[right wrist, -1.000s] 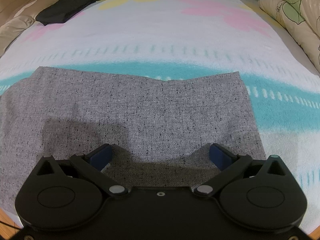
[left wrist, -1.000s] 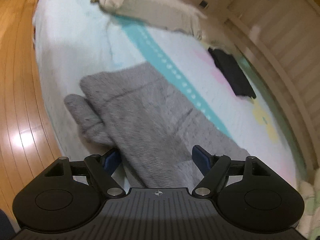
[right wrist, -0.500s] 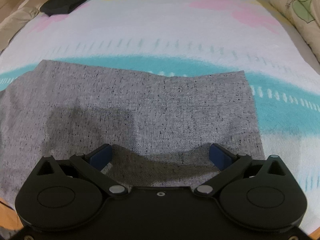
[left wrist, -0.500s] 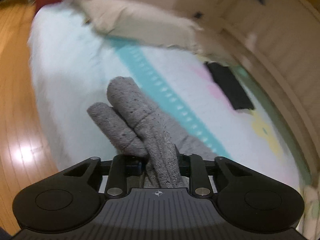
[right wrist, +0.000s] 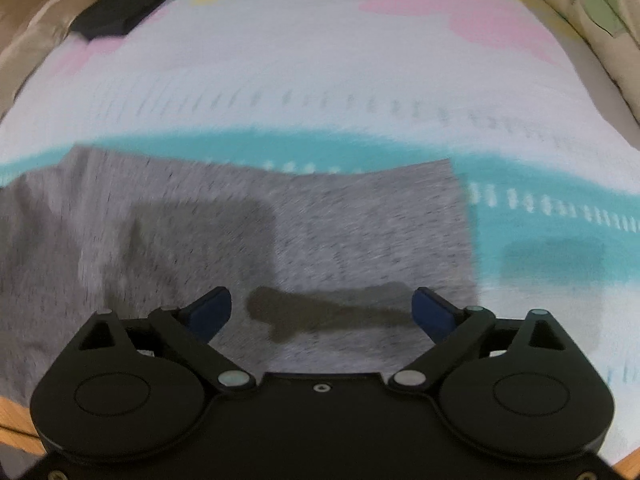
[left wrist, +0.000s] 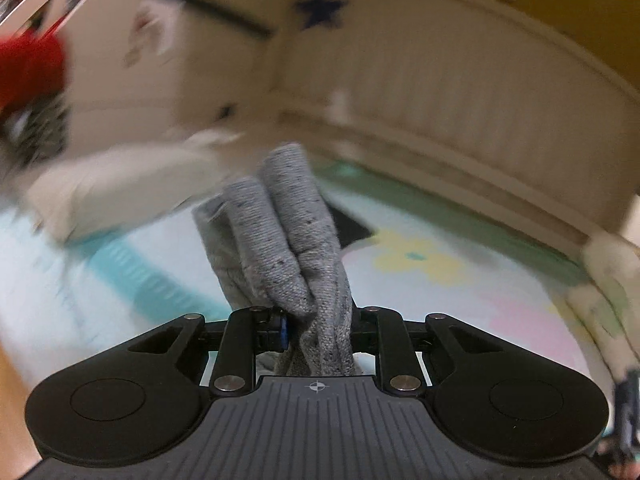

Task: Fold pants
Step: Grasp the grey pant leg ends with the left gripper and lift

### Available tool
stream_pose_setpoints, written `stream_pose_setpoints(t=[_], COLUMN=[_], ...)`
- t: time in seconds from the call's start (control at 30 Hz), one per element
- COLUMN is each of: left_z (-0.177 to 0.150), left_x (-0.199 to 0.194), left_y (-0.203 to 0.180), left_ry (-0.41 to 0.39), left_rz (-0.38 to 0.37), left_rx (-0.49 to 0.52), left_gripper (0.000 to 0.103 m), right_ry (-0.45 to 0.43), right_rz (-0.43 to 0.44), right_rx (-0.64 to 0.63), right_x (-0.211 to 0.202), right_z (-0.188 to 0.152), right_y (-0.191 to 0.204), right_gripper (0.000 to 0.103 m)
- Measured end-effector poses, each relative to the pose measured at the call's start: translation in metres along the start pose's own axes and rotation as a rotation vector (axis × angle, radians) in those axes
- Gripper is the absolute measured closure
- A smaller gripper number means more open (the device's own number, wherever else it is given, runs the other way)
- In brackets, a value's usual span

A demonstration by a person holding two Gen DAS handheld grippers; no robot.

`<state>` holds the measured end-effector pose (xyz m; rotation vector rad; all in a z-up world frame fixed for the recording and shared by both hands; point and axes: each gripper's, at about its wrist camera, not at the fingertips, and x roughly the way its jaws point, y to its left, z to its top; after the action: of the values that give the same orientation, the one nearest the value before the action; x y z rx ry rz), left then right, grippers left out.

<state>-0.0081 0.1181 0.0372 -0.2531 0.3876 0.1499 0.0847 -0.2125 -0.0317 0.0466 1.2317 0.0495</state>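
Left wrist cam looks nearly level across the bed (left wrist: 120,280) toward the headboard (left wrist: 460,128); right wrist cam stares steeply down, close. Both catch the gray pants (right wrist: 280,220).

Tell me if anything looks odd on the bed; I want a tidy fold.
Nothing damaged or spilled. The gray pants are bunched in the left tool, not held flat. A dark folded cloth lies apart at the bed's far corner.

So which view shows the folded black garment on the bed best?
The right wrist view: the black garment lies whole and unobstructed at the upper left of the bedspread. In the left wrist view only a dark corner peeks out behind the grey pants bunched in the left tool.
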Motion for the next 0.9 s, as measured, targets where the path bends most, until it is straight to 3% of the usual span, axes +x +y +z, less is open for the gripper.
stream_pose_setpoints(t=[0.1,0.23,0.37,0.5,0.57,0.67,0.77,0.9], left_z=[-0.003,-0.027,-0.077,-0.137,-0.163,-0.178,-0.176,-0.162], left_x=[-0.006,0.000,0.025,0.053,0.056,0.051,0.050,0.048], left_y=[-0.051,-0.116,-0.174,-0.218,-0.237,-0.248,-0.244,-0.236], left_ry=[-0.032,-0.011,0.111,0.274,0.311,0.296,0.307,0.313], left_rz=[-0.098,-0.232,-0.338,-0.374,-0.380,-0.363,-0.401,-0.483], left_rx=[0.092,0.198,0.275,0.424,0.519,0.592,0.577,0.573], left_gripper=[0.082,0.082,0.082,0.078,0.077,0.070,0.064,0.062], right_ry=[-0.009,-0.029,-0.084,-0.129,-0.142,-0.155,-0.183,-0.210], right_rz=[0.017,0.010,-0.053,-0.119,-0.156,-0.225,-0.296,-0.314], right_rx=[0.061,0.112,0.156,0.246,0.287,0.274,0.229,0.219], right_x=[-0.006,-0.015,-0.029,-0.039,-0.041,-0.043,-0.049,-0.056], right_z=[0.006,0.011,0.014,0.014,0.013,0.012,0.011,0.016], right_y=[-0.018,-0.041,-0.073,-0.113,-0.130,-0.144,-0.147,-0.156], right_gripper=[0.006,0.006,0.006,0.006,0.006,0.006,0.006,0.006])
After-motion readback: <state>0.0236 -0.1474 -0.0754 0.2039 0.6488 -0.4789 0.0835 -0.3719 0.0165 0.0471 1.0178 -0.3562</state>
